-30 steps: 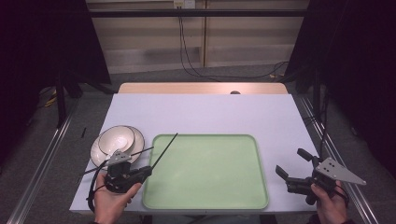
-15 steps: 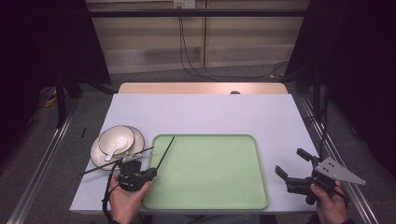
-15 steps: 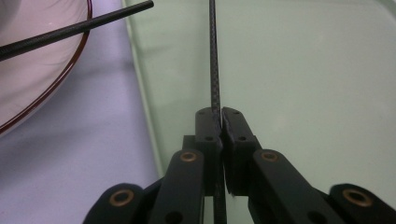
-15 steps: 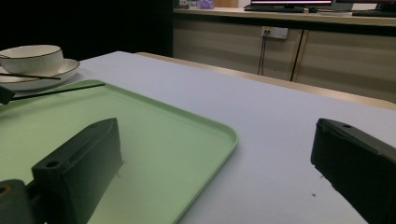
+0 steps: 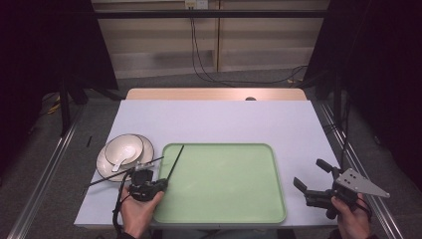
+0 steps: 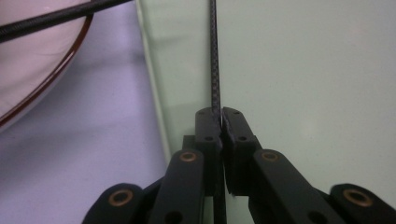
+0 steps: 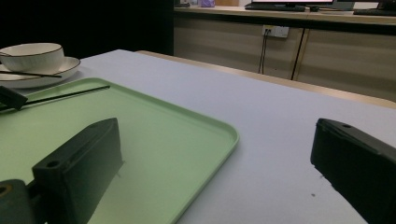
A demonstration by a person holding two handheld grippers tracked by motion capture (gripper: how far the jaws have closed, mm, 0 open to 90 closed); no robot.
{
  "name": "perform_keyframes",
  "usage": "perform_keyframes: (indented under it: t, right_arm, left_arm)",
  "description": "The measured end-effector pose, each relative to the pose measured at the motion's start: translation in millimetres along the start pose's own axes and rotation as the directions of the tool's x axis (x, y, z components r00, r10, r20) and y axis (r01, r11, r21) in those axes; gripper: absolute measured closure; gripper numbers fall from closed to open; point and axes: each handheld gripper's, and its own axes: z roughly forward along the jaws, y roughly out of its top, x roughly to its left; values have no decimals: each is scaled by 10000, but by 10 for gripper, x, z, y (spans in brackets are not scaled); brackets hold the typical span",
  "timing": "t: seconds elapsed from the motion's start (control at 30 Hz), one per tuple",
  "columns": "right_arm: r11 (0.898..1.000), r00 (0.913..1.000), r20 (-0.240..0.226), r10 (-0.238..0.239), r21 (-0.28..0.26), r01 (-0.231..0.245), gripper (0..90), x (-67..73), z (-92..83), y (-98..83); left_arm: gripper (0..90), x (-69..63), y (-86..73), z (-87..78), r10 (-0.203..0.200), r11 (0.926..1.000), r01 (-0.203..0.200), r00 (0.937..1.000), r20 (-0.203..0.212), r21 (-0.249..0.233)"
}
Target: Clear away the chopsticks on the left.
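The left hand-held gripper [image 5: 158, 185] is low over the front left corner of the green tray [image 5: 224, 219], and its jaws are pressed together on a thin black chopstick [image 5: 175, 162]. In the left gripper view the stick [image 6: 215, 56] comes straight out from between the two pads and runs over the tray, near its left rim. The left hand [image 5: 137, 211] enters from the bottom edge and holds the tool from below, pointing away from the person and a little to the right. A second black chopstick [image 5: 124, 172] lies across the rim of the plate [image 5: 104, 167], just left of this gripper. On the plate stands a white bowl [image 5: 124, 148] with a spoon [image 5: 119, 162] inside. The right hand-held gripper [image 5: 309, 179] is beside the right edge of the tray, above the white counter [image 5: 224, 119], with its jaws spread wide and nothing between them. The right hand [image 5: 351, 219] grips it from below, and the jaws point to the left, toward the tray.
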Motion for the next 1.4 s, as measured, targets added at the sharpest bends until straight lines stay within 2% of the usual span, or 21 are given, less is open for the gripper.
perform_keyframes:
  t: [0.33, 0.53, 0.6, 0.73, 0.8, 0.83, 0.87, 0.93, 0.97, 1.03, 1.1, 1.17, 1.23, 1.27, 1.3, 1.4]
  right_arm:
    - [10000, 10000, 2, -6, 10, 6, 14, 4, -4, -1]
    - [10000, 10000, -4, 7, 26, -7, 15, 4, -4, -2]
    - [10000, 10000, -5, -5, 17, 5, 16, 4, -4, -1]
    - [10000, 10000, -1, 2, 14, -2, 15, 5, -4, 0]
    - [10000, 10000, -72, -21, -3, 21, 16, 3, -2, 0]
    - [10000, 10000, -89, -10, -30, 10, 16, 3, -1, 0]
    - [10000, 10000, -75, -34, -42, 34, 16, 2, -1, 1]
    - [10000, 10000, -43, -13, 1, 13, 16, 5, 0, 2]
    - [10000, 10000, -33, -4, 5, 4, 16, 5, 0, 3]
    - [10000, 10000, -21, -18, -11, 18, 17, 5, 1, 3]
    - [10000, 10000, -47, -64, -50, 63, 16, 4, 4, 4]
    - [10000, 10000, -83, -39, -48, 38, 16, 7, 8, 4]
    - [10000, 10000, -70, -42, -29, 41, 16, 7, 7, 6]
    - [10000, 10000, -85, -37, -29, 37, 16, 6, 7, 6]
    - [10000, 10000, -80, -25, -15, 25, 16, 6, 7, 6]
    - [10000, 10000, -71, -35, -29, 35, 16, 6, 7, 6]
  left_arm:
    - [852, 15, 2, 7, -3, 10000, 3, 9999, 111, -21]
    - [823, 31, 9, 3, 121, 9999, -122, 9993, 345, 42]
    - [814, 37, 4, 2, 56, 10000, -55, 9991, 422, -24]
    - [765, 40, 10, -29, 303, 9991, -280, 9971, 696, -330]
    - [719, 33, 12, -60, 562, 9974, -517, 9938, 964, -493]
    - [707, 24, 9, -85, 737, 9959, -674, 9916, 1065, -611]
    - [685, 15, 9, -108, 1066, 9924, -995, 9891, 1015, -725]
    - [629, -3, 4, -150, 1479, 9852, -1389, 9850, 888, -1000]
    - [583, -3, 4, -161, 1547, 9833, -1447, 9840, 884, -1108]
    - [474, 16, -4, -200, 1960, 9739, -1808, 9747, 1071, -1376]
    - [421, 41, -13, -242, 2226, 9670, -2021, 9664, 1284, -1552]
    - [363, 58, -25, -299, 2407, 9595, -2139, 9607, 1385, -1835]
    - [330, 86, -44, -383, 2686, 9444, -2338, 9541, 1323, -2312]
    - [307, 101, -52, -418, 2699, 9408, -2323, 9539, 1309, -2468]
    - [286, 118, -57, -442, 2734, 9385, -2365, 9540, 1232, -2516]
    - [238, 209, -80, -524, 2711, 9350, -2220, 9502, 1537, -2765]
